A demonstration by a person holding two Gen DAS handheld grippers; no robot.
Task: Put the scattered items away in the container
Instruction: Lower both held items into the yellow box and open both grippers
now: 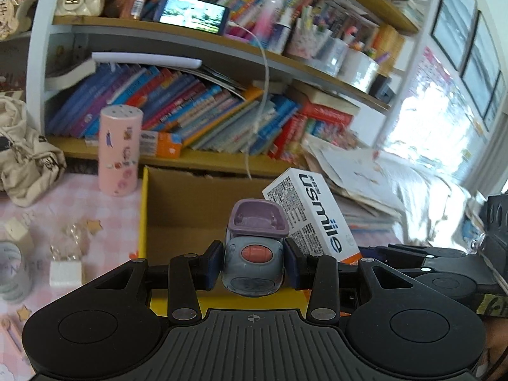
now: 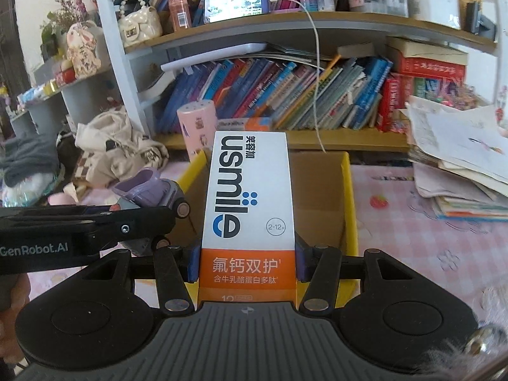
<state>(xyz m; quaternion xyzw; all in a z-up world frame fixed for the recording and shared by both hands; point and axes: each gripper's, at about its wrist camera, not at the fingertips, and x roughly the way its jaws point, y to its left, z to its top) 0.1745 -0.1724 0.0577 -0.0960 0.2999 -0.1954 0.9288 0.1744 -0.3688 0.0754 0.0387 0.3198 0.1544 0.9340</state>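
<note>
1. The left claw (image 1: 253, 268) is clenched on a small grey and purple toy truck (image 1: 253, 254), one pad on each flank, with the truck's purple bed pointing forward and up.
2. The right claw (image 2: 247, 265) grips a white and orange toothpaste box (image 2: 249, 203) by its orange near end; the box's long axis runs straight ahead from the claw, over the container.
3. The container is an open cardboard box (image 1: 177, 209) with yellow outer walls, standing on the pink-checked bench (image 1: 63, 203) in front of the bookshelf (image 2: 285, 139). Its floor shows bare cardboard where it can be seen.
4. Both held things hang over the near rim of the cardboard box, side by side: the toy truck to the left, the toothpaste box just beside it on the right. Whether they touch cannot be told.
5. Judgement: the opening lies directly ahead and below both claws, so each load needs only lowering and release. The long toothpaste box should lie along the container's depth.
6. Small white blocks (image 1: 65, 274) and a pink tube (image 1: 119, 150) stand on the bench to the left, nearer the left claw.
</note>
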